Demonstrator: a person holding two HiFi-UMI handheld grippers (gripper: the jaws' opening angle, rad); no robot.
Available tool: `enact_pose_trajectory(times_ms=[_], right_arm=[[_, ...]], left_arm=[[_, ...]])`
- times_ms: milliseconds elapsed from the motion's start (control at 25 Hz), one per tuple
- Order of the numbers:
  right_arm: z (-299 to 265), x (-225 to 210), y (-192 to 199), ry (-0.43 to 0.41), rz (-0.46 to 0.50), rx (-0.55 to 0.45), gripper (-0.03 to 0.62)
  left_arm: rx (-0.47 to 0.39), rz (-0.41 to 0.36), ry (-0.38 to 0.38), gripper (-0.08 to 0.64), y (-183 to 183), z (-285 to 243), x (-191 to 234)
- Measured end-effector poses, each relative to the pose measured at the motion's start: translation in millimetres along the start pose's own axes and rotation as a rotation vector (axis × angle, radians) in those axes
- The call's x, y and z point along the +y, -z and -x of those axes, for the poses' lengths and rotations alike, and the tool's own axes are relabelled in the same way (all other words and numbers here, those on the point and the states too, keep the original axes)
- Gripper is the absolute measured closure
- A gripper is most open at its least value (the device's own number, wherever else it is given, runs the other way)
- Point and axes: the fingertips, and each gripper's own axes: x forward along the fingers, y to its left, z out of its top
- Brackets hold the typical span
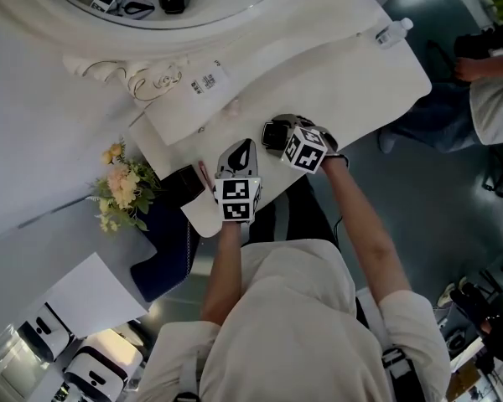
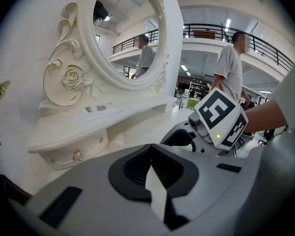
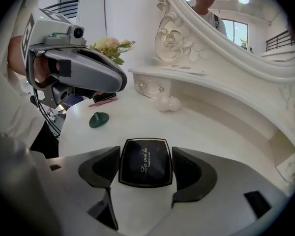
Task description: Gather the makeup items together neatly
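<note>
A black square compact (image 3: 145,168) with gold lettering lies flat on the white dressing table (image 3: 221,132). My right gripper (image 3: 146,151) stands open around it, with a thin gap on either side between the pads and the compact. In the head view this gripper (image 1: 275,134) is over the table's middle. My left gripper (image 2: 150,157) is shut with nothing in it and hovers to the left, near the table's front edge (image 1: 241,151). Beyond it lie a small dark green cone-shaped item (image 3: 99,119), a pink stick (image 3: 102,101) and two pale pink balls (image 3: 166,103).
A large oval mirror (image 1: 151,32) in an ornate white frame rises behind a low drawer shelf (image 3: 152,85). A bunch of flowers (image 1: 121,187) stands at the table's left end, a clear bottle (image 1: 394,30) at the right end. A person sits at the far right (image 1: 495,82).
</note>
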Motion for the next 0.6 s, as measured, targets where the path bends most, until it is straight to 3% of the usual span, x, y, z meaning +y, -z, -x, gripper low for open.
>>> enact_pose_trajectory(times_ms=[320,600], right_arm=[[8,-5,3,0.041,-0.017,-0.022,0.279],[36,-35,16,0.101,-0.064,-0.04,0.28]], left_arm=[[0.0,-0.015,0.022,0.545,-5,-5,-8],[0.003,-0.024,0.048,0.545,-12,-19,-17]])
